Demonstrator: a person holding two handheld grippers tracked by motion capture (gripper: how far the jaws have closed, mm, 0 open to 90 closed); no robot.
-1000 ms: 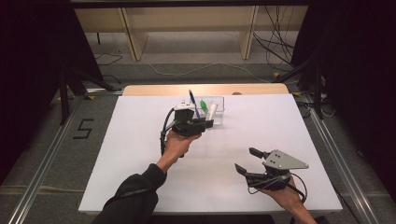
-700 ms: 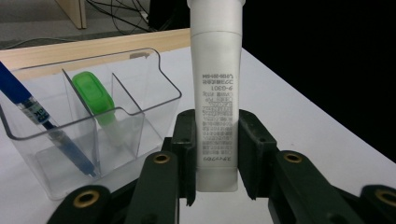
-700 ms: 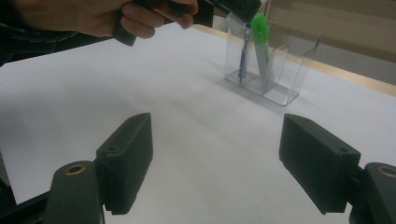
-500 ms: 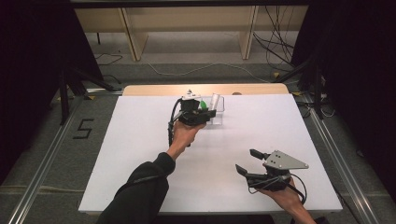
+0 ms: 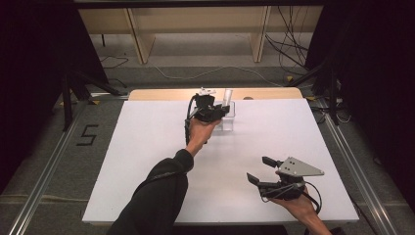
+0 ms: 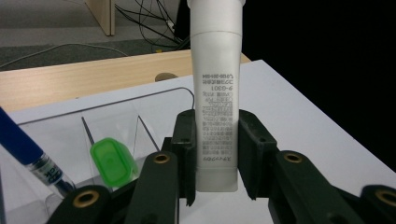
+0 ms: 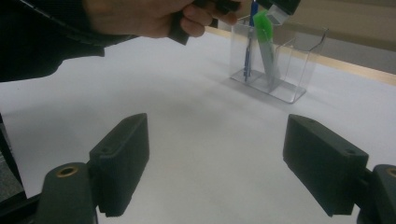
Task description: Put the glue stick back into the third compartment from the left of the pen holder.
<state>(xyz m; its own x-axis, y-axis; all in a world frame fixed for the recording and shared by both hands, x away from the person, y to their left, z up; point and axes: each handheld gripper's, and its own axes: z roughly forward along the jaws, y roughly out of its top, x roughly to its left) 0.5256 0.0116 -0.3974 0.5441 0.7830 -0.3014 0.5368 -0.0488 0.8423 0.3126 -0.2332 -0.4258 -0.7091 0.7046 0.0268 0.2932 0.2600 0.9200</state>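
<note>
My left gripper [image 6: 217, 140] is shut on a white tube [image 6: 217, 93] with small printed text, held upright by its lower end. In the high view the left gripper [image 5: 221, 108] hovers with the tube [image 5: 227, 95] over a clear plastic organizer [image 5: 227, 122] at the table's far edge. Inside the organizer [image 6: 116, 100] stand a green-capped item [image 6: 112, 161] and a blue pen [image 6: 23, 144]. My right gripper [image 5: 259, 169] rests open near the front right of the table, nothing between its jaws [image 7: 224, 158]. From there the organizer [image 7: 292, 70] lies ahead.
The white tabletop [image 5: 147, 161] ends at a strip of bare wood [image 5: 161, 94] behind the organizer. A sleeved left forearm [image 5: 161, 186] reaches across the table's middle. Cables and wooden shelving legs lie on the floor beyond; dark curtains flank both sides.
The left hand has carried the white tube away from the person and slightly right, from in front of the organizer to above it. The right gripper has stayed put, still open.
</note>
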